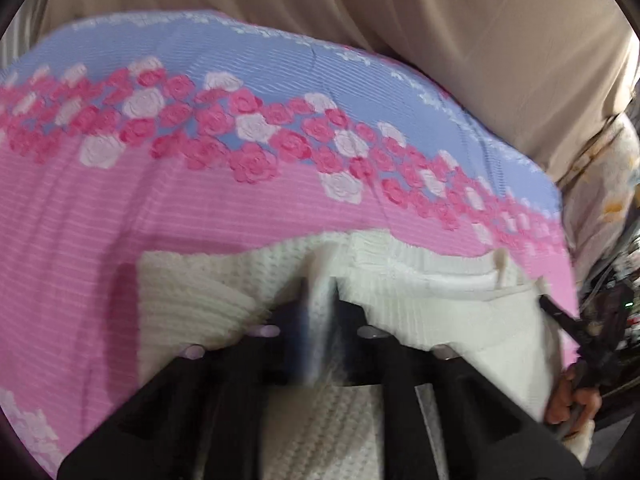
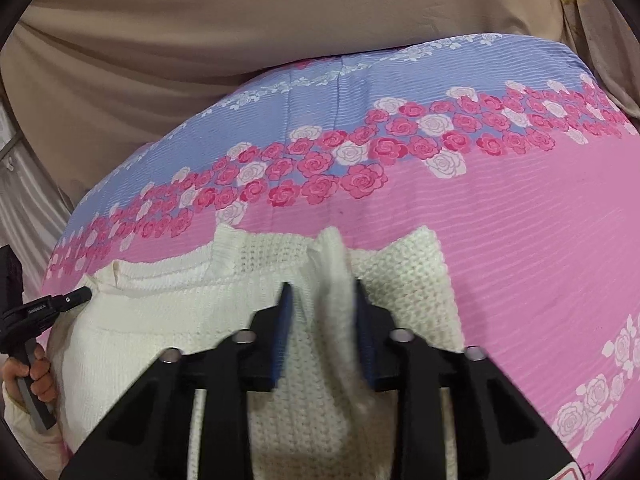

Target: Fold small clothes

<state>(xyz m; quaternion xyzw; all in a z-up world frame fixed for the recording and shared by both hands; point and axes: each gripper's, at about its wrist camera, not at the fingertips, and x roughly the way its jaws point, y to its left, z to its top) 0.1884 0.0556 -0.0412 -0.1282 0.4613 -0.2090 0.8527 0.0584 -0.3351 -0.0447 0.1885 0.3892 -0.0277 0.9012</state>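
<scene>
A cream knit sweater point(image 1: 440, 312) lies on the pink and blue rose-print bedspread point(image 1: 200, 208). My left gripper point(image 1: 320, 296) is shut on a raised fold of the sweater near its left shoulder. In the right wrist view the sweater point(image 2: 168, 320) lies with its ribbed collar point(image 2: 168, 268) to the left. My right gripper point(image 2: 324, 292) is shut on a bunched fold of the sweater, with a sleeve point(image 2: 416, 280) lying beyond it. Each gripper shows at the edge of the other view: the right gripper point(image 1: 560, 312) and the left gripper point(image 2: 76, 296).
The bedspread point(image 2: 520, 240) covers a bed that runs away from me. A beige curtain point(image 1: 440, 40) hangs behind the bed, also in the right wrist view point(image 2: 160, 60). A printed cloth point(image 1: 600, 184) and dark clutter sit at the far right.
</scene>
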